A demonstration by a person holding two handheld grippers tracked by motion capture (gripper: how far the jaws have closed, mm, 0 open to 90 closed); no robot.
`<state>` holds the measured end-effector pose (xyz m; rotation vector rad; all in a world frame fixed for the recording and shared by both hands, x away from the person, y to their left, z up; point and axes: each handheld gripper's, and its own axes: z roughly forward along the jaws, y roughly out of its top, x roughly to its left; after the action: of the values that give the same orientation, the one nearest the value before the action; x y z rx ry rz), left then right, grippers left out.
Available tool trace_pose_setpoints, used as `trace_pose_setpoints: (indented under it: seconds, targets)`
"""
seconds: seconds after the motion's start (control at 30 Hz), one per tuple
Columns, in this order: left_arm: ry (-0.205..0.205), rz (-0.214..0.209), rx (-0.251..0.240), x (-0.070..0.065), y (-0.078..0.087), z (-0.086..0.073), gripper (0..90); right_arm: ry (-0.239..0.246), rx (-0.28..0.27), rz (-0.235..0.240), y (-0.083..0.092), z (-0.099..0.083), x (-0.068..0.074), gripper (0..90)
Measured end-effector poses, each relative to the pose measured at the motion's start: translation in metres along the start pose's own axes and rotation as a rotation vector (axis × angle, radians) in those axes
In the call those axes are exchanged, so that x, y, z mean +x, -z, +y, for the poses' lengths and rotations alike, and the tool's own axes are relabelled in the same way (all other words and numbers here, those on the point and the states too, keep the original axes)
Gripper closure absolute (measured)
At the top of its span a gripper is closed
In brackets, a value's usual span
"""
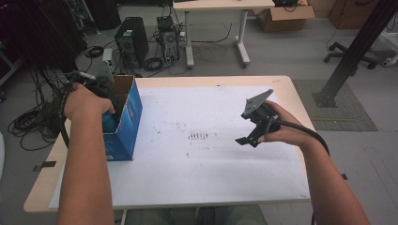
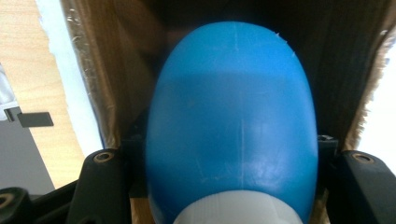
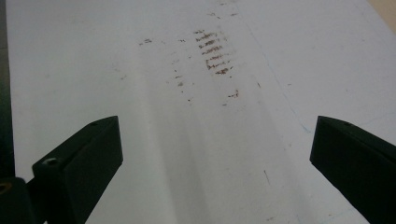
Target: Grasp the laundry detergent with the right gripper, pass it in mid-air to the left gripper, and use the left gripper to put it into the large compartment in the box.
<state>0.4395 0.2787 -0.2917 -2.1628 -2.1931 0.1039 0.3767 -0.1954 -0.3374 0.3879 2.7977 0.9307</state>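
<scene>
1. Left gripper (image 2: 233, 186): jaws clamped on the blue bottle (image 2: 233, 126), one on each flank; white cap (image 2: 236, 210) nearest the camera, body pointing into the box.
2. Bottle sits inside the open blue cardboard box (image 1: 126, 122); brown inner walls surround it.
3. Box stands at the table's left edge.
4. Right gripper (image 1: 246, 139): jaws wide apart, nothing between them, held above the white sheet (image 1: 206, 173), well apart from the box.
5. Sheet bears brown smudge marks (image 3: 212, 53).
6. Room: wooden table (image 1: 42, 187), computer tower (image 1: 131, 40) and cables on grey floor.
</scene>
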Motion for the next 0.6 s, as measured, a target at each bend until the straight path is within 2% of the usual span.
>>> trace_pose_setpoints:
  seconds: [0.33, 0.6]
  targets:
    - [-0.01, -0.003, 0.011, 0.0, -0.012, 0.002, 38.7, -0.006, 0.002, 0.002, -0.002, -0.001, 0.0, 2.5]
    - [-0.013, -0.004, 0.006, 0.0, -0.015, 0.002, 38.7, -0.009, 0.003, 0.003, -0.003, -0.001, 0.001, 2.5]
